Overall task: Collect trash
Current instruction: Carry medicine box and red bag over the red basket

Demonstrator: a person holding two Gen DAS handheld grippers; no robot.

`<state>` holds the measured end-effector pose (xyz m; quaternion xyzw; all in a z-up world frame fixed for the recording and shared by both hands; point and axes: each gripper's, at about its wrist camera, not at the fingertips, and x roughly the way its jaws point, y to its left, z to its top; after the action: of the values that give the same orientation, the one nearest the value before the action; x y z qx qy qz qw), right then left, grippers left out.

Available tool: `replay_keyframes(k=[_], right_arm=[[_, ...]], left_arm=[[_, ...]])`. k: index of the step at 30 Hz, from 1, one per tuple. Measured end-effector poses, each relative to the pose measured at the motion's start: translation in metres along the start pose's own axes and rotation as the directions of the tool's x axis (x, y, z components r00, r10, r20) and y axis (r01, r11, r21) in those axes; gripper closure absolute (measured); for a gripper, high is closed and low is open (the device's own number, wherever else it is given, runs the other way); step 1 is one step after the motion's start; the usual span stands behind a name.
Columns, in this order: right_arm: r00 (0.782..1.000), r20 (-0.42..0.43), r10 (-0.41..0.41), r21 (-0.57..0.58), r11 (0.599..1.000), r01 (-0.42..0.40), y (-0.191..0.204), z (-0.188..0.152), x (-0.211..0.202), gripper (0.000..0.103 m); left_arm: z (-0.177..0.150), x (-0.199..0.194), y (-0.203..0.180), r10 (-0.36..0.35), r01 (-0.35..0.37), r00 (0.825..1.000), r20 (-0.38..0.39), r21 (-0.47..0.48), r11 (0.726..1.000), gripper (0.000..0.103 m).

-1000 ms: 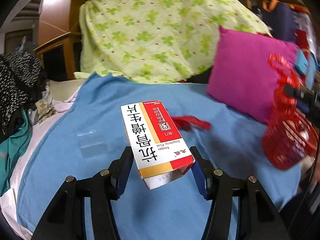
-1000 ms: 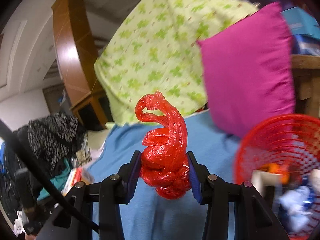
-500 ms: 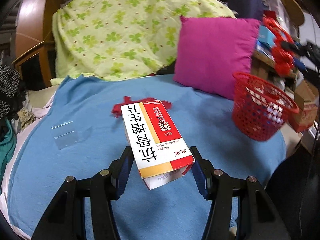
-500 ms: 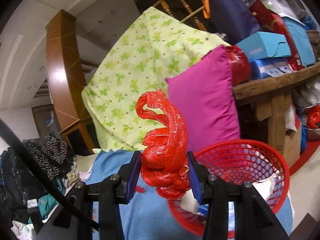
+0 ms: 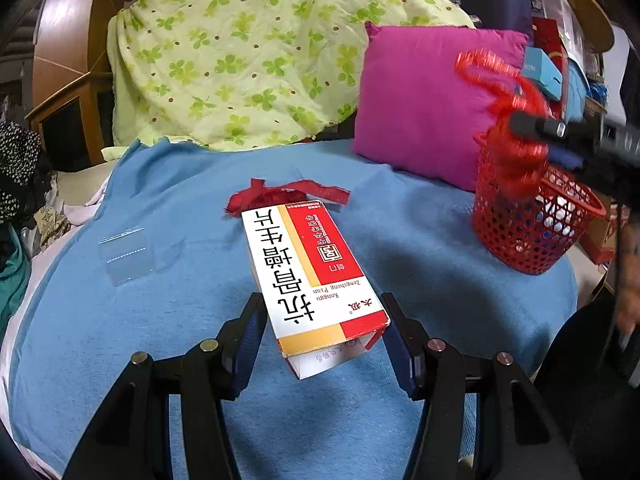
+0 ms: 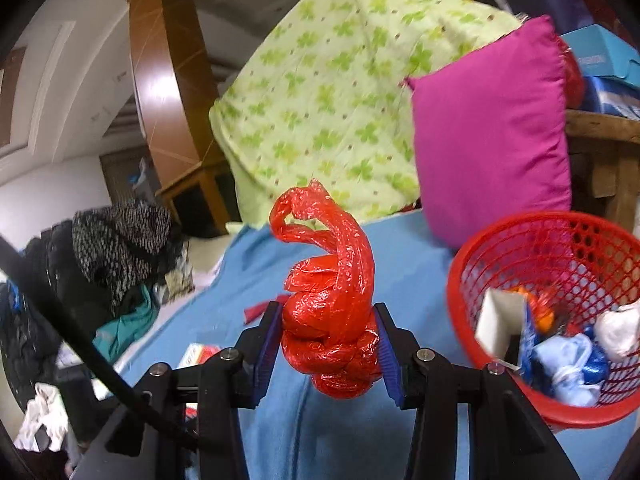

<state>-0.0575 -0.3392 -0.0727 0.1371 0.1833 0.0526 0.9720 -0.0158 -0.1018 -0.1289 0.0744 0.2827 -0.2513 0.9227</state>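
Note:
My left gripper [image 5: 326, 336] is shut on a white, red and orange medicine box [image 5: 308, 272], held above the blue blanket [image 5: 420, 240]. My right gripper [image 6: 328, 344] is shut on a twisted red plastic bag [image 6: 332, 300]. The red mesh basket [image 6: 454, 292] sits to its lower right, holding several pieces of rubbish. In the left wrist view the right gripper [image 5: 536, 128] and its red bag [image 5: 516, 152] are blurred, just above the near-left rim of the basket [image 5: 520, 240]. A red scrap [image 5: 288, 196] and a clear plastic piece [image 5: 128, 256] lie on the blanket.
A magenta pillow [image 5: 428, 108] leans behind the basket against a green clover quilt [image 5: 248, 52]. Clothes [image 6: 116, 240] are piled at the blanket's left edge. A wooden shelf [image 6: 600, 128] with boxes stands on the right. A person's hand [image 5: 628, 276] shows at the far right.
The right gripper with the red bag has come down from high on the right towards the basket's rim. In its view the basket has slid from underneath to the lower right. The left gripper dipped slightly.

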Motion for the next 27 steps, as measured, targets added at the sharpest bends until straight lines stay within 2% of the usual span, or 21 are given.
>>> replay_keyframes(k=[6, 11, 17, 27], right_arm=[[0.999, -0.022, 0.031, -0.022, 0.999, -0.032, 0.012, -0.005, 0.016, 0.055], [0.999, -0.029, 0.026, -0.05, 0.998, -0.028, 0.016, -0.007, 0.02, 0.055], [1.0, -0.003, 0.025, -0.023, 0.999, -0.025, 0.009, -0.006, 0.01, 0.055], [0.998, 0.058, 0.017, 0.044, 0.999, -0.019, -0.012, 0.0, -0.01, 0.055]], left_arm=[[0.003, -0.006, 0.009, 0.026, -0.025, 0.999, 0.024, -0.02, 0.999, 0.044], [0.007, -0.006, 0.008, 0.057, -0.057, 0.998, 0.016, -0.006, 0.998, 0.044], [0.028, -0.02, -0.004, 0.066, -0.068, 0.997, 0.047, 0.03, 0.997, 0.044], [0.07, -0.036, -0.037, 0.121, -0.123, 0.992, 0.031, 0.078, 0.989, 0.044]])
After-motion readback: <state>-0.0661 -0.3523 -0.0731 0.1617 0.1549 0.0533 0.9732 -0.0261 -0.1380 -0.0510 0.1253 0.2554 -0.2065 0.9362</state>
